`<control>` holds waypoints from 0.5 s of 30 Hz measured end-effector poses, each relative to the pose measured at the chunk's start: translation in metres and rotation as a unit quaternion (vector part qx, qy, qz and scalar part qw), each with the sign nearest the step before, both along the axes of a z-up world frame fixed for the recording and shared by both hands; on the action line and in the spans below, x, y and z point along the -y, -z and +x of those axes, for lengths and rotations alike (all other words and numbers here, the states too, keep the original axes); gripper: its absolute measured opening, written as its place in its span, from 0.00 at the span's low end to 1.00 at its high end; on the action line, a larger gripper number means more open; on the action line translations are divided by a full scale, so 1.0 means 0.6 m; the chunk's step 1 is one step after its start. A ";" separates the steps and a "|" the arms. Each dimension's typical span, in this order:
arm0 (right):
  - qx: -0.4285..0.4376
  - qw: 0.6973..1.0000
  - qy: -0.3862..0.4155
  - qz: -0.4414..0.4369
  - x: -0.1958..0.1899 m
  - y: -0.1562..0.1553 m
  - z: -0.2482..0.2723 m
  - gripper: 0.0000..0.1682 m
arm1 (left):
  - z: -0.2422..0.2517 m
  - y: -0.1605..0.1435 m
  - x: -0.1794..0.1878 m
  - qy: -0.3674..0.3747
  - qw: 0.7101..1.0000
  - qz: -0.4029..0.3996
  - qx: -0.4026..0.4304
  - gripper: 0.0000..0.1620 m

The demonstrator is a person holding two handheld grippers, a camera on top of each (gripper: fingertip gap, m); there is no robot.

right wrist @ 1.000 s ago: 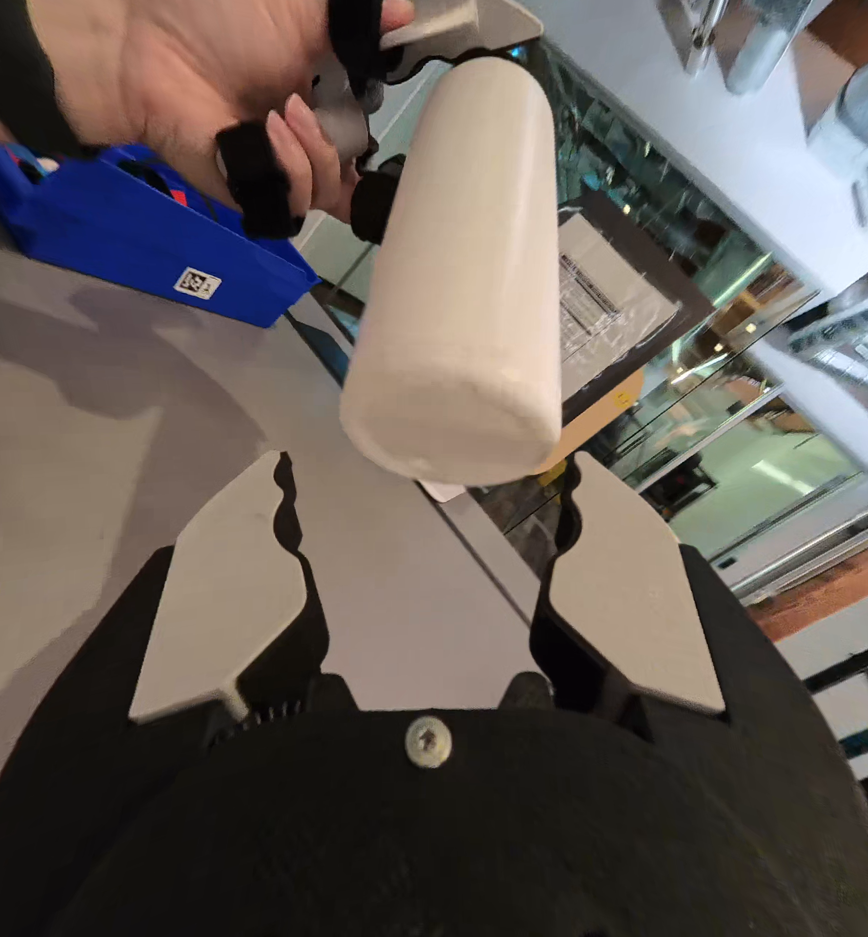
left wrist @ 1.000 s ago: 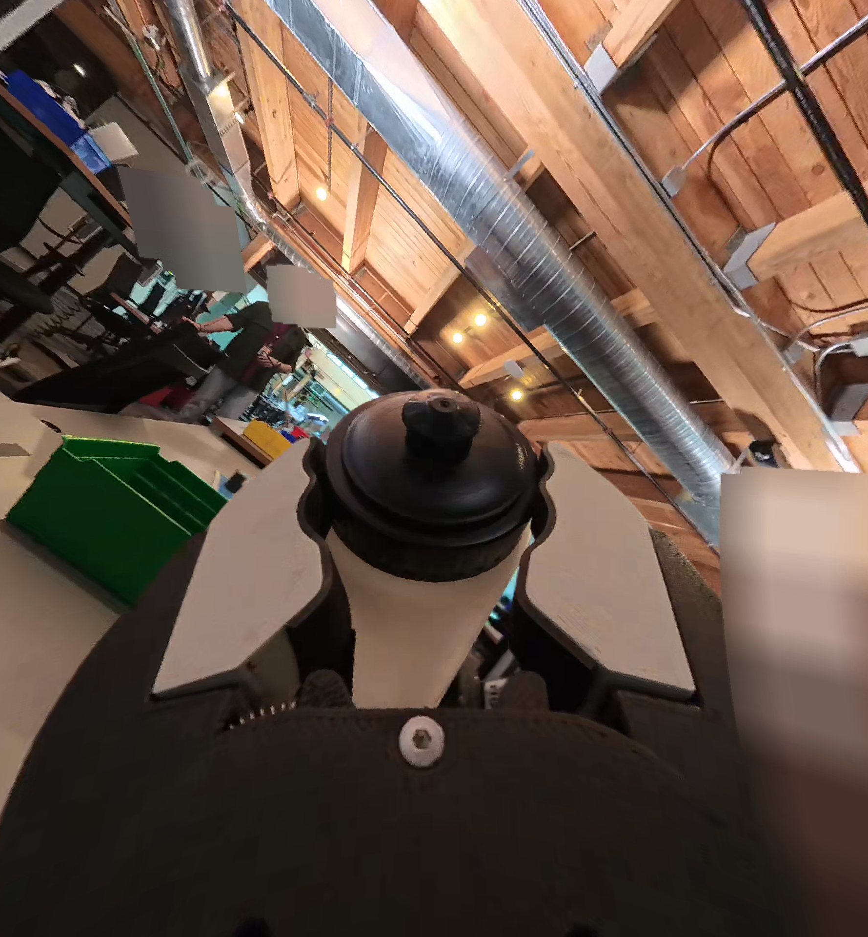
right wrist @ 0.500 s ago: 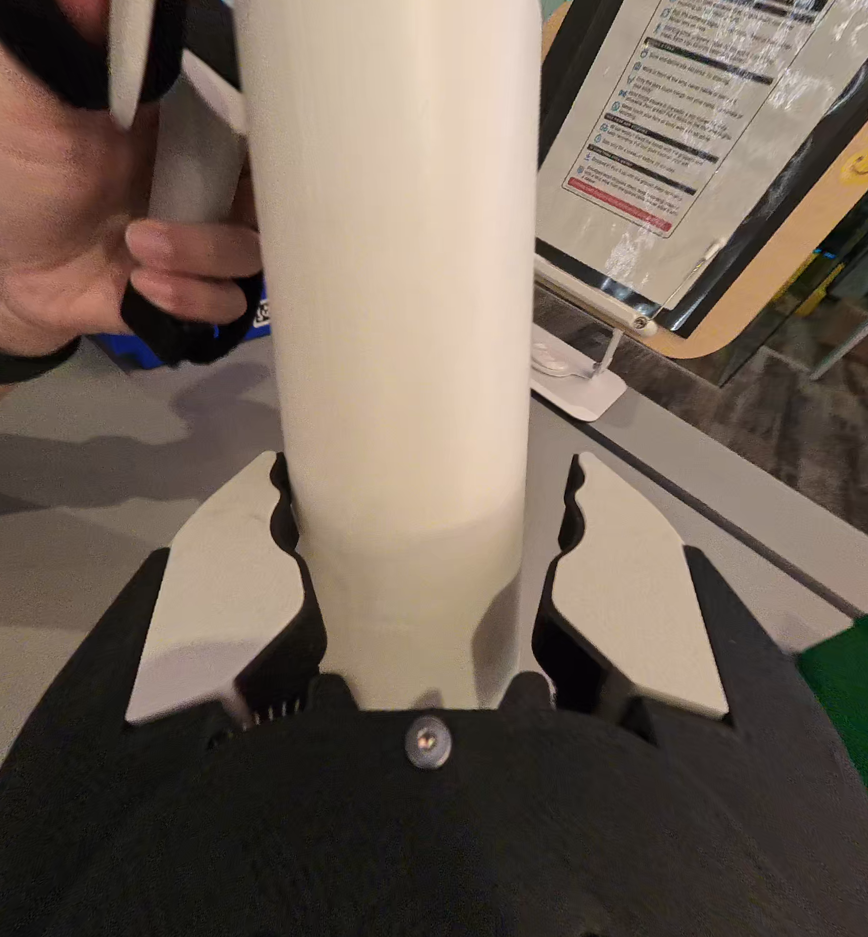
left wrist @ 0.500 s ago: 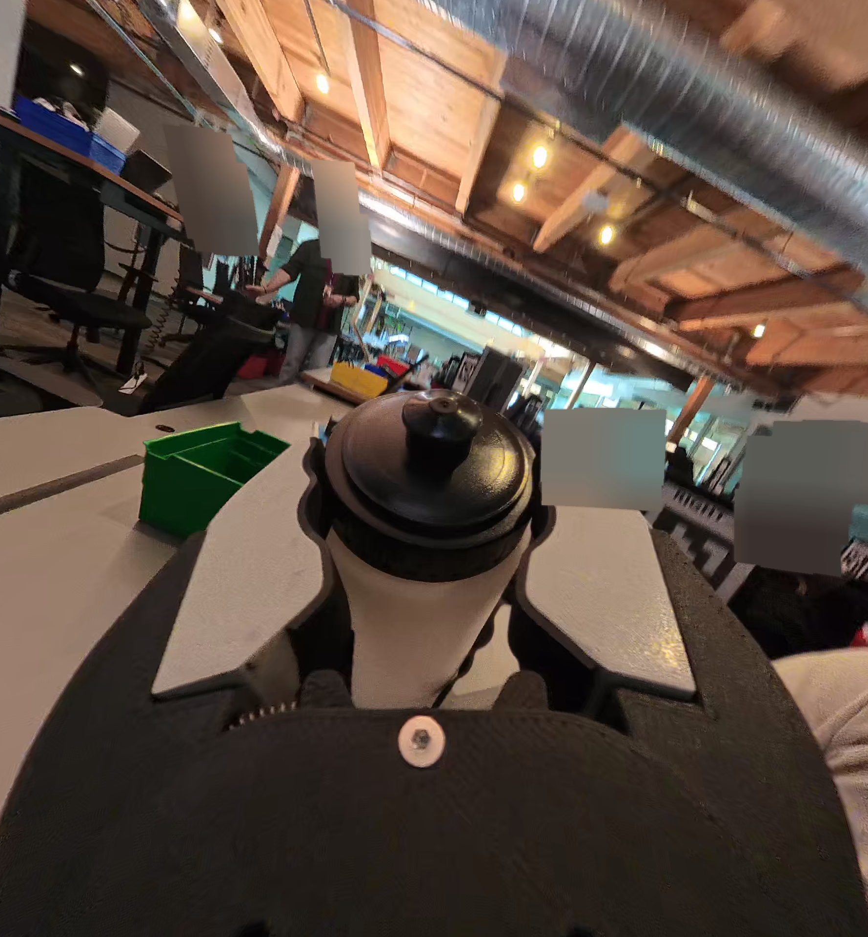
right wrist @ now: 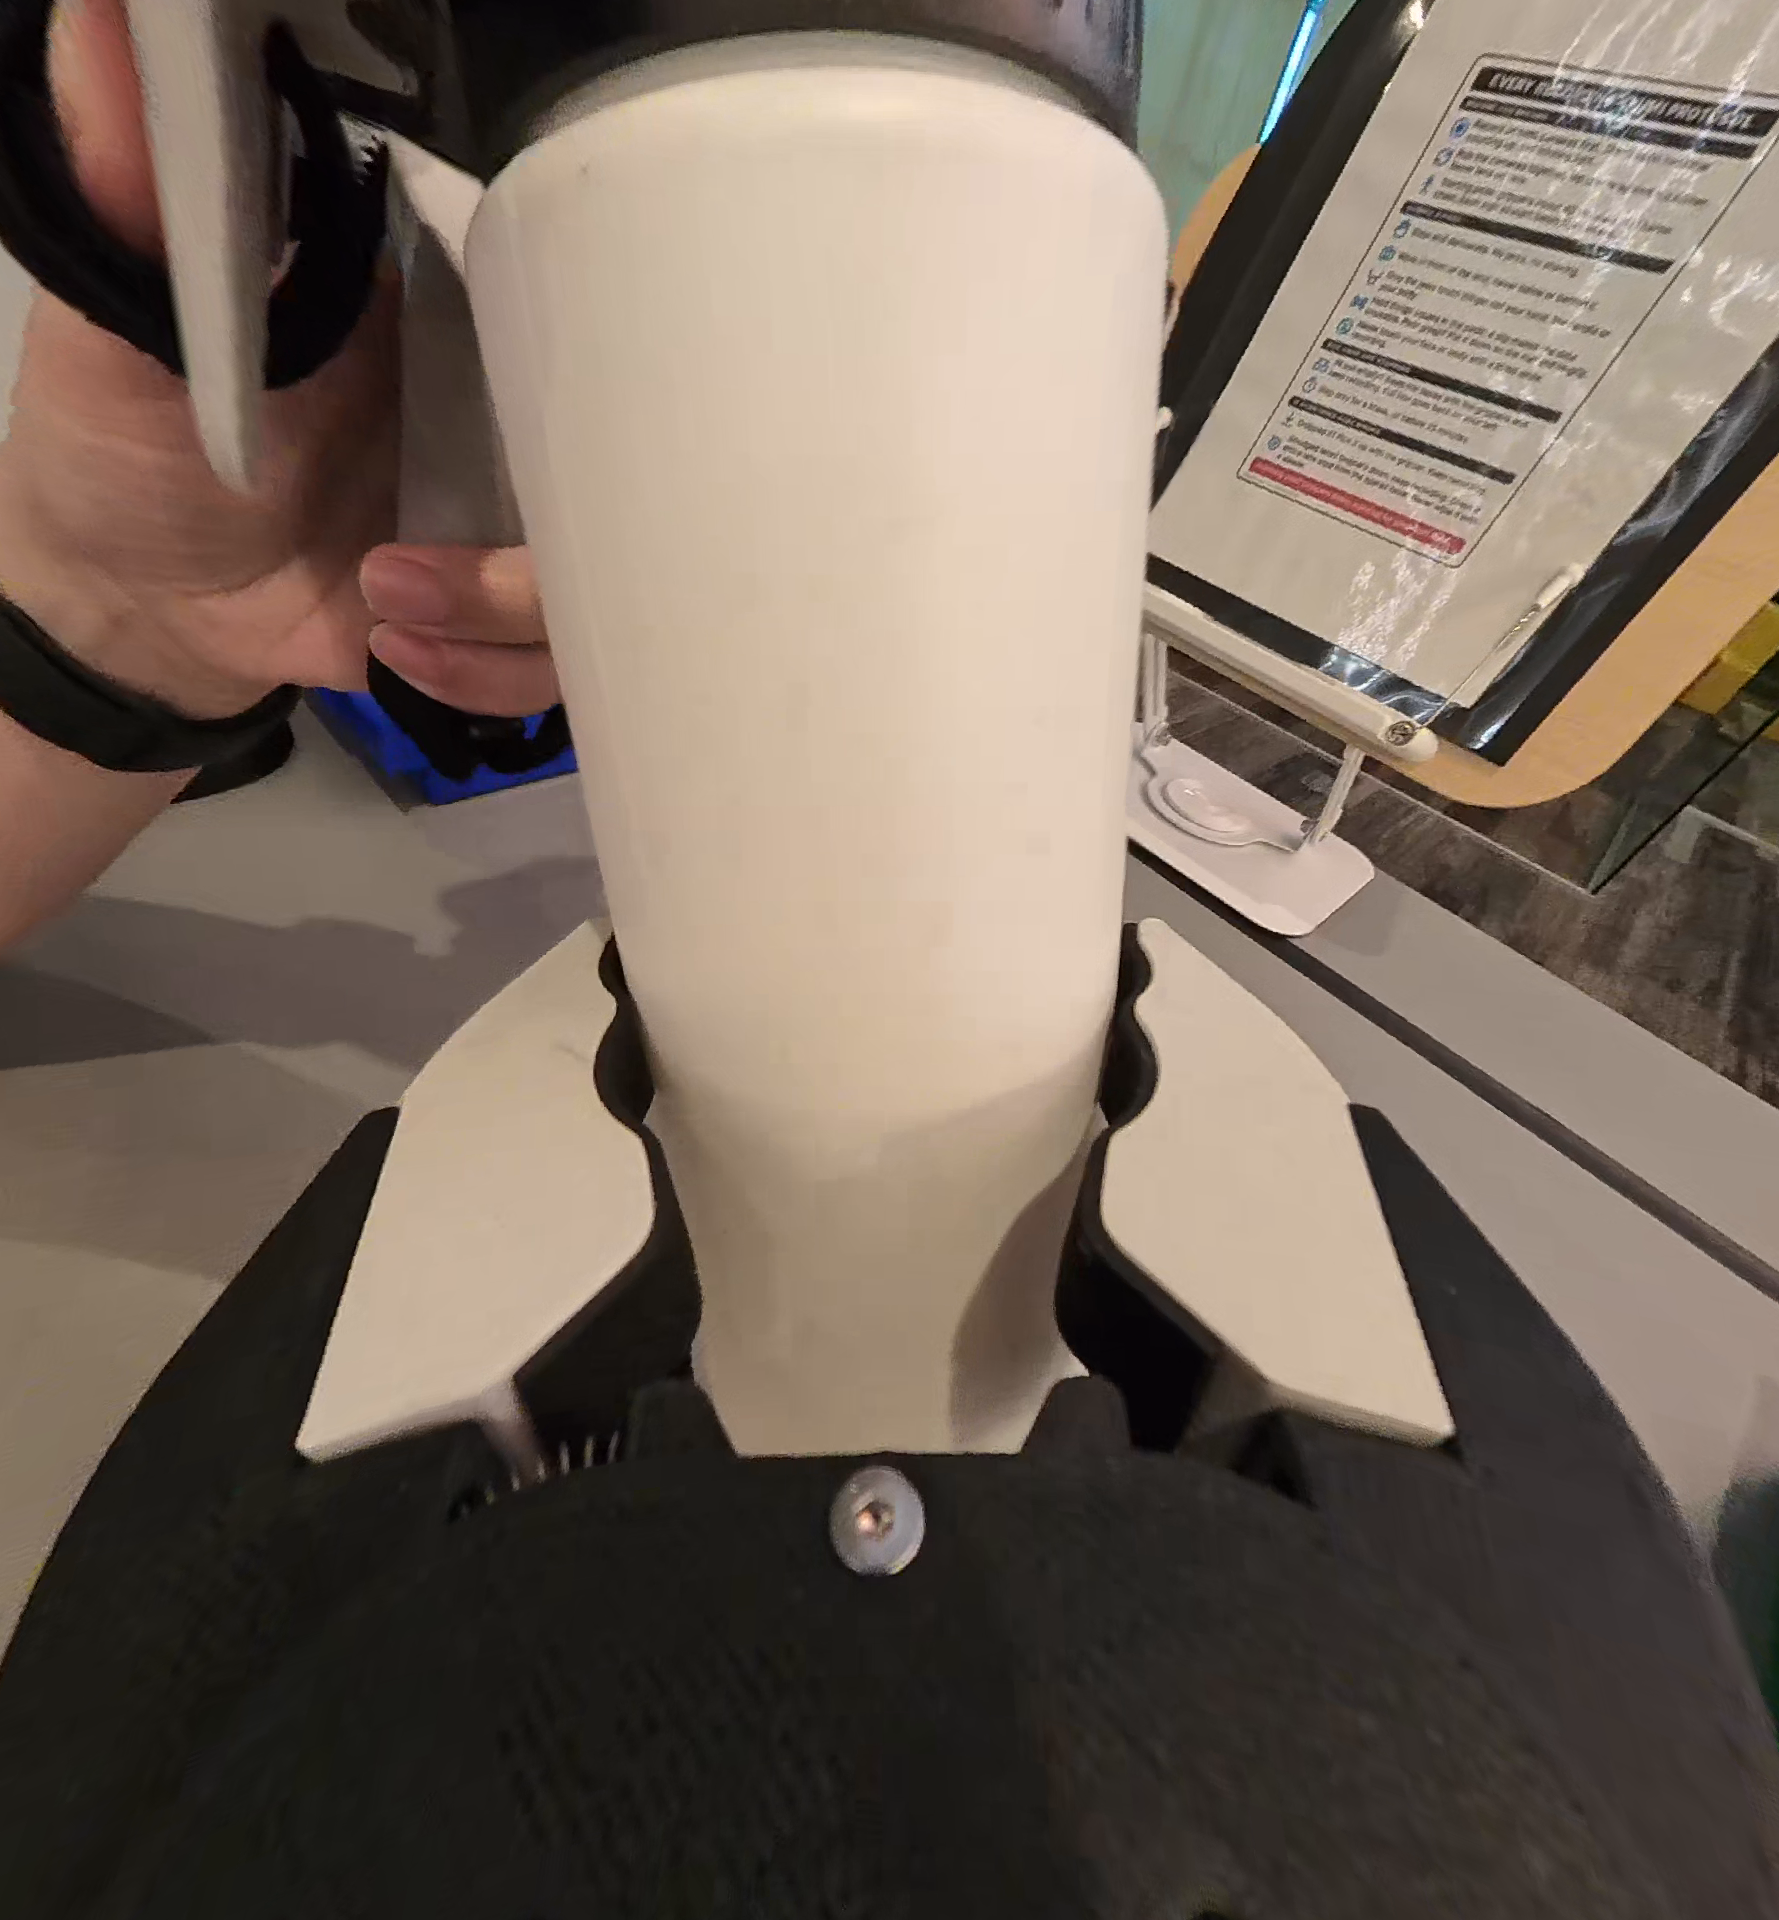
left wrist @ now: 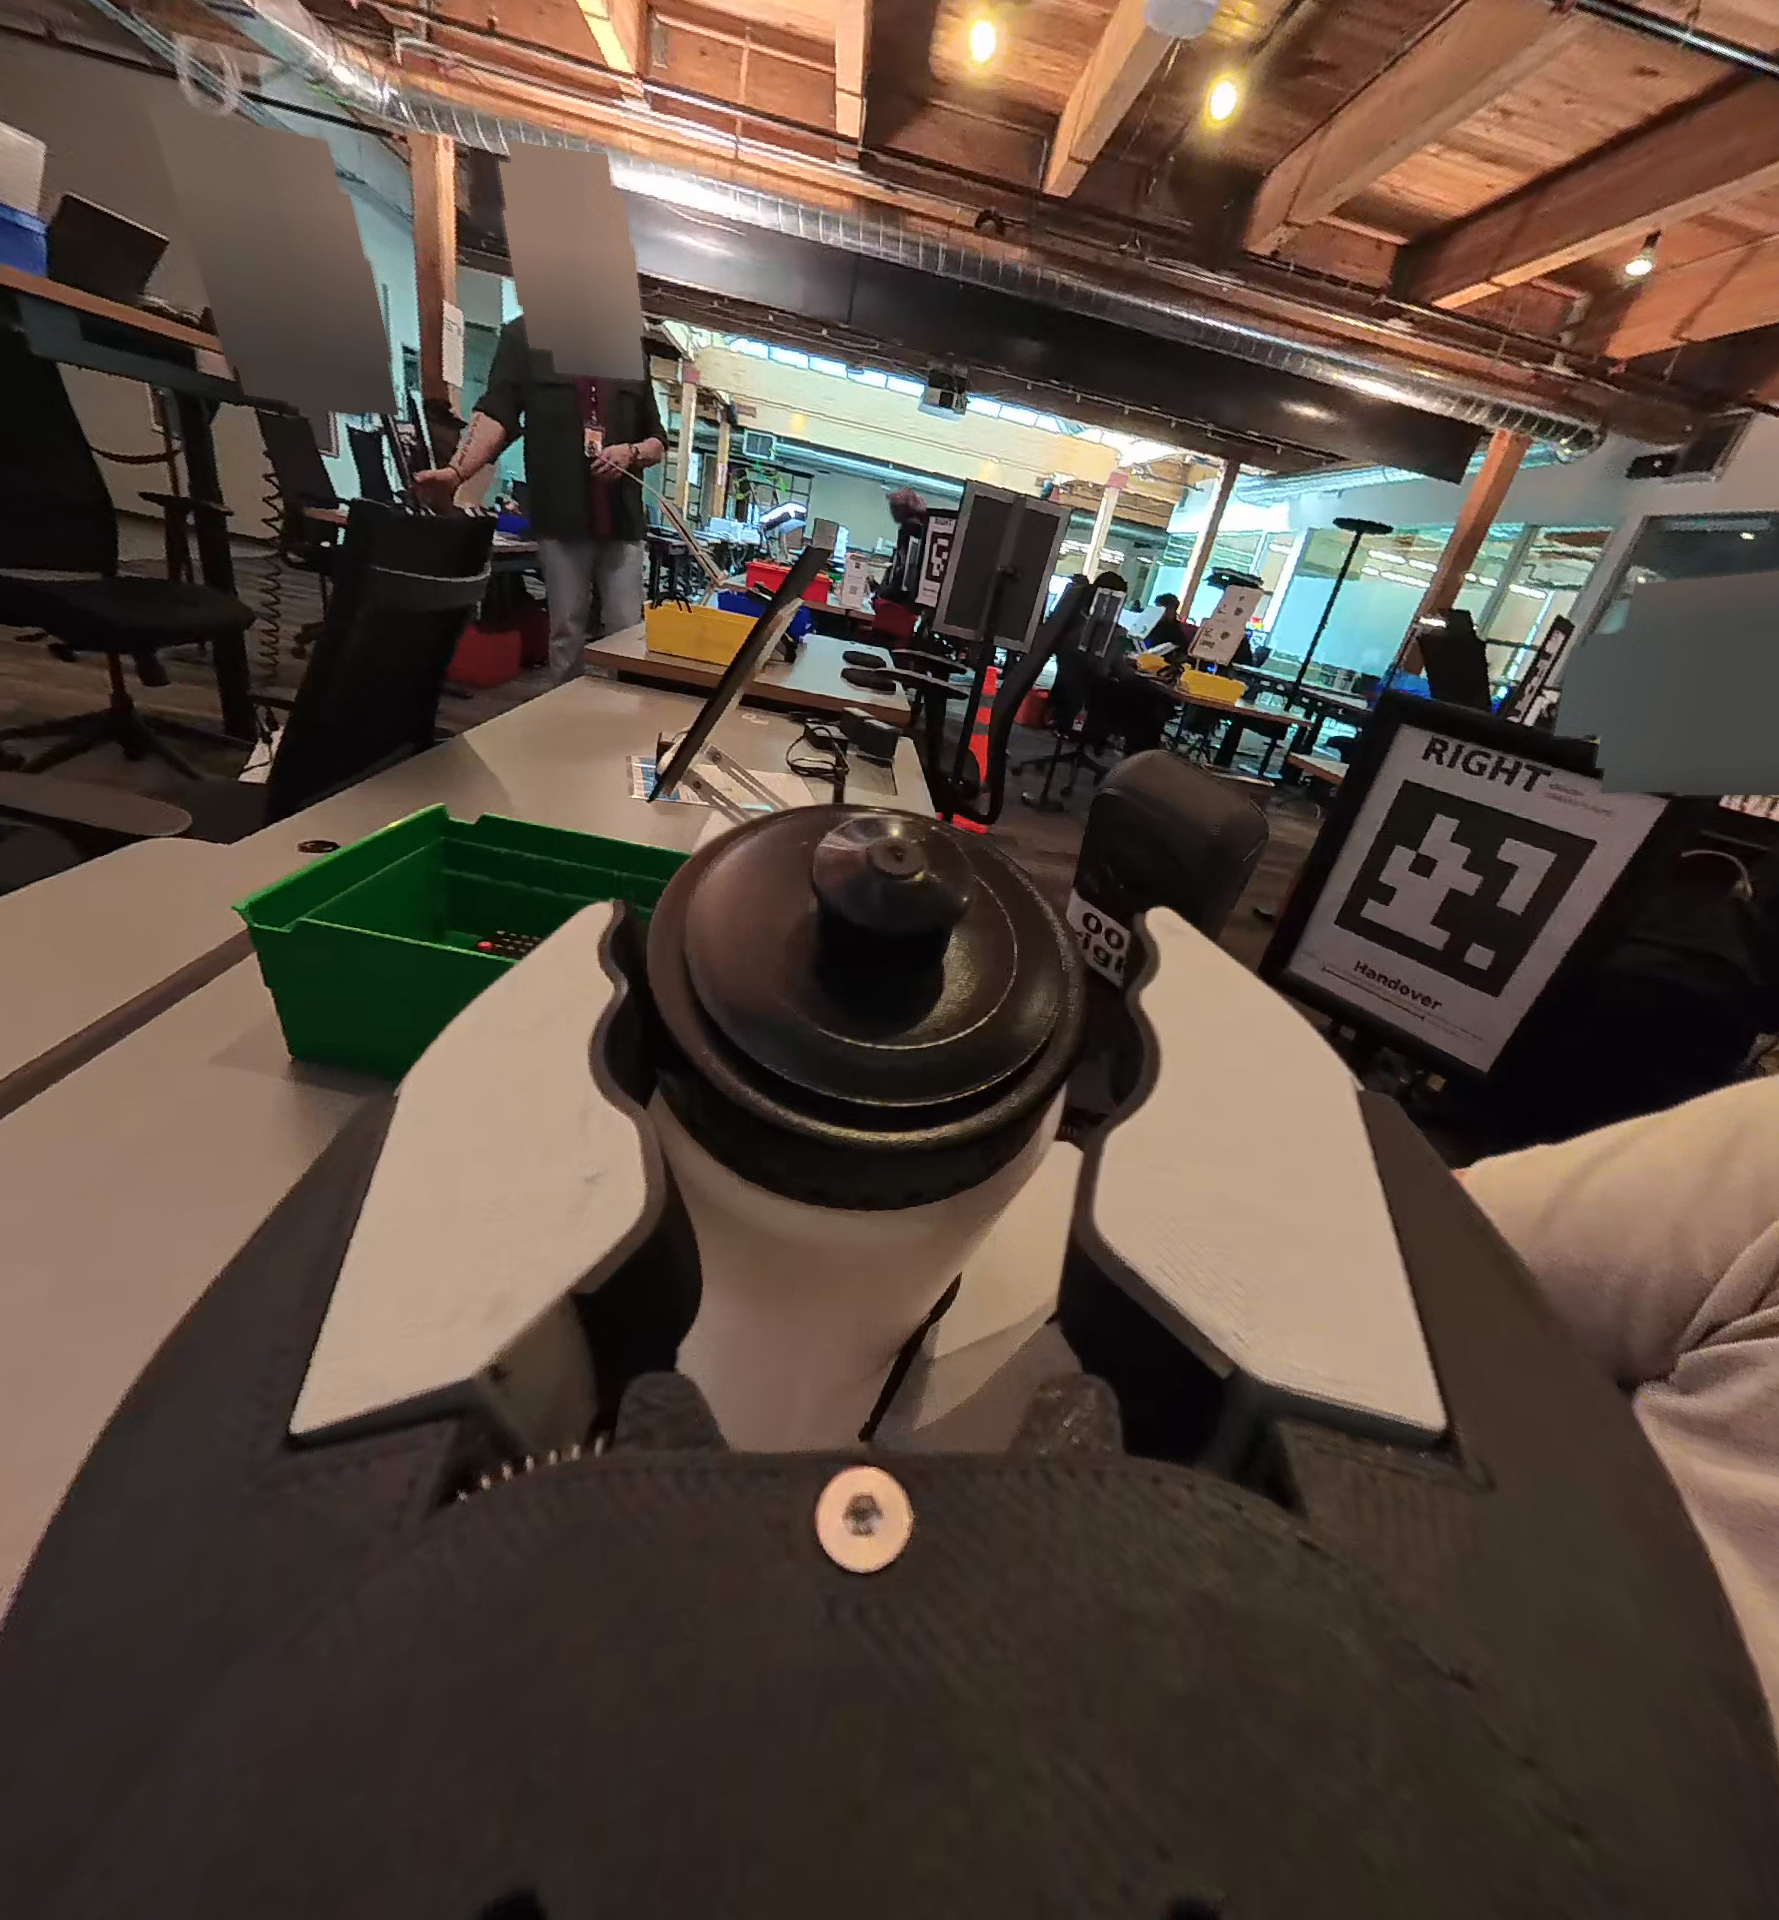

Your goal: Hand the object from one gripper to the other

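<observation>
Half a second back the right gripper (right wrist: 869, 1049) stood spread with a gap on either side of the bottle; now its jaws have drawn in until the scalloped pads touch the white bottle (right wrist: 843, 623) on both flanks, low in the centre of the right wrist view. Over the same stretch the left wrist view has levelled out, so the ceiling beams have slid to the top of the frame and the green bin (left wrist: 449, 935) on the grey bench (left wrist: 85, 1195) sits at middle left.

The left gripper (left wrist: 869, 1023) looks to be pinching the bottle just under its black lid (left wrist: 864, 987), which fills the centre of that view. A hand (right wrist: 168, 520) working that gripper shows at the upper left of the right wrist view, wrapped in black straps.

So the bottle hangs in the air above the bench, held at both ends: neck in the left, lower body in the right. I'd judge this the middle of the hand-off, the receiving grip just made and the giving grip not yet let go.

Next, I reckon, the right needs to be firmly set before the left spreads its jaws and backs away along the bottle's axis without dragging the lid. Smooth, rounded sides could slip if the release comes too soon.

A stand with a printed sheet (right wrist: 1487, 343) leans at the upper right.
</observation>
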State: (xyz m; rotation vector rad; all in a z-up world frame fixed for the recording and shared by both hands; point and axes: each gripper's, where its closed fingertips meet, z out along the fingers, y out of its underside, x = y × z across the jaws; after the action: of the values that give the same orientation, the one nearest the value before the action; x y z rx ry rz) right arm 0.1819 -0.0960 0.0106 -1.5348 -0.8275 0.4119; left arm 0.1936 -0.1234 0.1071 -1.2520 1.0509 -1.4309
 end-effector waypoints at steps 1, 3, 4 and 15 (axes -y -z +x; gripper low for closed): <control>-0.002 1.000 0.004 0.002 0.001 0.000 0.003 0.52 | 0.002 0.003 0.000 -0.001 1.000 -0.002 -0.009 0.57; -0.024 1.000 0.008 0.005 0.005 -0.006 0.014 0.52 | 0.004 0.014 -0.006 -0.011 0.999 0.001 -0.030 0.62; -0.039 0.999 0.008 0.001 0.006 -0.010 0.022 0.52 | 0.003 0.015 -0.009 -0.015 0.999 0.000 -0.033 0.63; -0.185 0.957 0.178 -0.134 -0.114 -0.136 0.411 0.52 | -0.053 -0.016 -0.037 -0.066 0.997 0.008 -0.041 0.59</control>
State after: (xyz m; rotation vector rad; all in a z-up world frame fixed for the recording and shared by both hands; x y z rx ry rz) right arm 0.4283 -0.0276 0.0924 -1.7439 -0.2005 0.5383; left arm 0.1618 -0.1012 0.1165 -1.3524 1.0125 -1.2788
